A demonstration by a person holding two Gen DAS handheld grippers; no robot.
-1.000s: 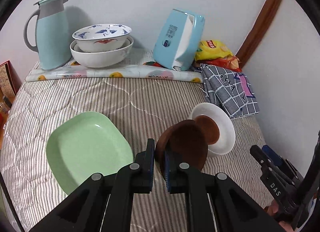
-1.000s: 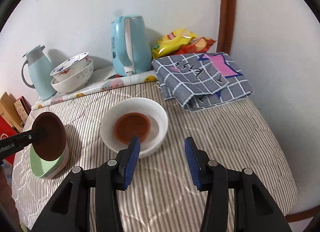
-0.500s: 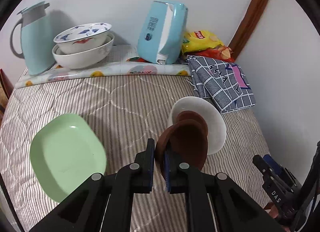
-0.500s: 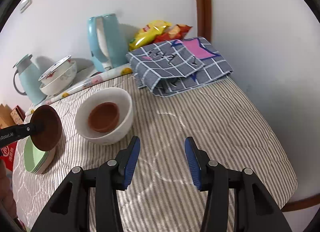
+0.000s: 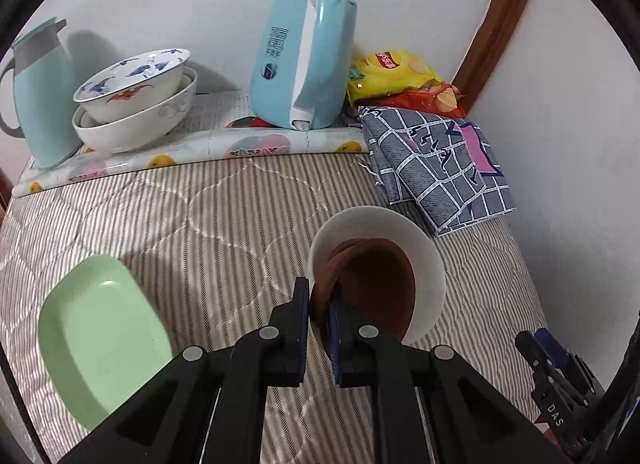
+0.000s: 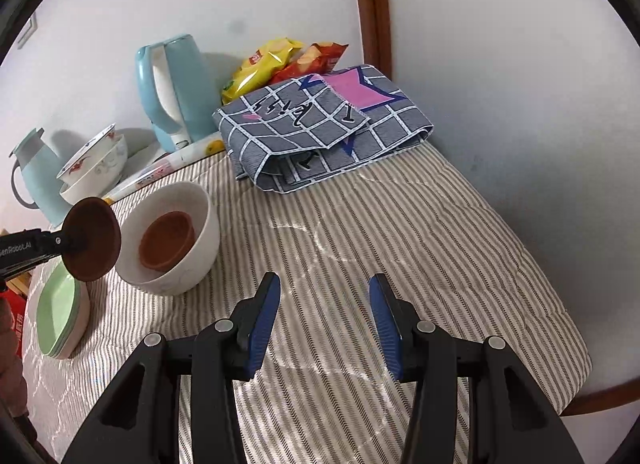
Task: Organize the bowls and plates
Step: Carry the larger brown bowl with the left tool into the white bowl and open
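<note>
My left gripper is shut on the rim of a small brown bowl, held tilted in the air just over the near-left side of a white bowl. Seen from the right wrist, the brown bowl hangs beside the white bowl, which has another brown bowl inside it. Green plates lie stacked at the left. My right gripper is open over bare striped cover, with nothing between its fingers.
Two stacked patterned bowls, a light-blue jug and a blue kettle stand along the back wall. A folded checked cloth and snack bags fill the back right corner. The table edge runs close on the right.
My left gripper carried the brown bowl rightward from above the green plates to the white bowl. The right gripper drifted away to the right, still open.
</note>
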